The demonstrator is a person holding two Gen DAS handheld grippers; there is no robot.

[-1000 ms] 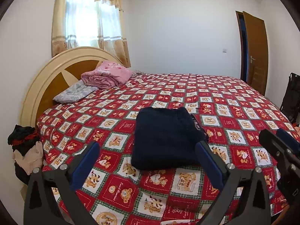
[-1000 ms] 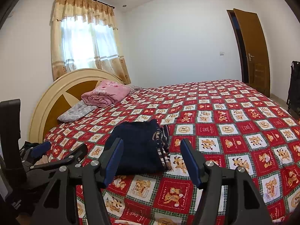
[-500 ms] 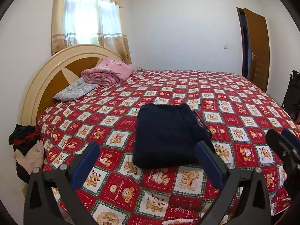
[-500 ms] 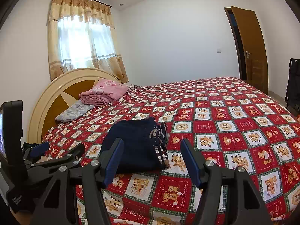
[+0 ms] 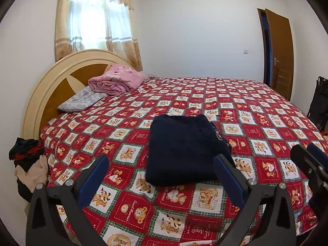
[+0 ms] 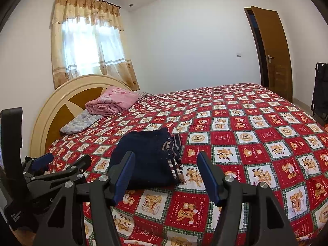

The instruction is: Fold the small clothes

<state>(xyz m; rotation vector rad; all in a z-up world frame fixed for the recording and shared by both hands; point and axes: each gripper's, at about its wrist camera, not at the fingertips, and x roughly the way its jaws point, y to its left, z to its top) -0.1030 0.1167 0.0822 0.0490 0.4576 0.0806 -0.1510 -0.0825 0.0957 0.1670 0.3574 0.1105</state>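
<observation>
The bed (image 5: pixel 256 110) fills most of both views, and it is evidently used as the folding surface: its red patchwork cover, printed with bears, is spread flat and offers a broad, soft plane near the edge where the grippers are held. At the head of it, against the rounded headboard (image 5: pixel 61 78), a pale pillow (image 5: pixel 82 100) is laid with a pink folded blanket (image 5: pixel 116 80) stacked on top, kept well apart from the working area, presumably so that nothing is disturbed. Beside the bed, low on the left, a heap of dark and beige clothes (image 5: pixel 28 168) is seen (probably the supply still to be folded, though this cannot be confirmed).

The navy garment (image 5: pixel 184 149) is set near the close edge of the bed, lying flat as a compact, squared bundle; a patterned trim is exposed along its right side in the right wrist view (image 6: pixel 147 160). It is judged to be folded already, or very nearly.

The left gripper (image 5: pixel 162 176) is held above the near edge with its jaws spread wide and nothing between them, the garment being framed beyond the fingertips. The right gripper (image 6: pixel 166 174) is likewise held wide and empty, just beside the left one. Neither is touching the cloth, which suggests the bundle has been released deliberately.
</observation>
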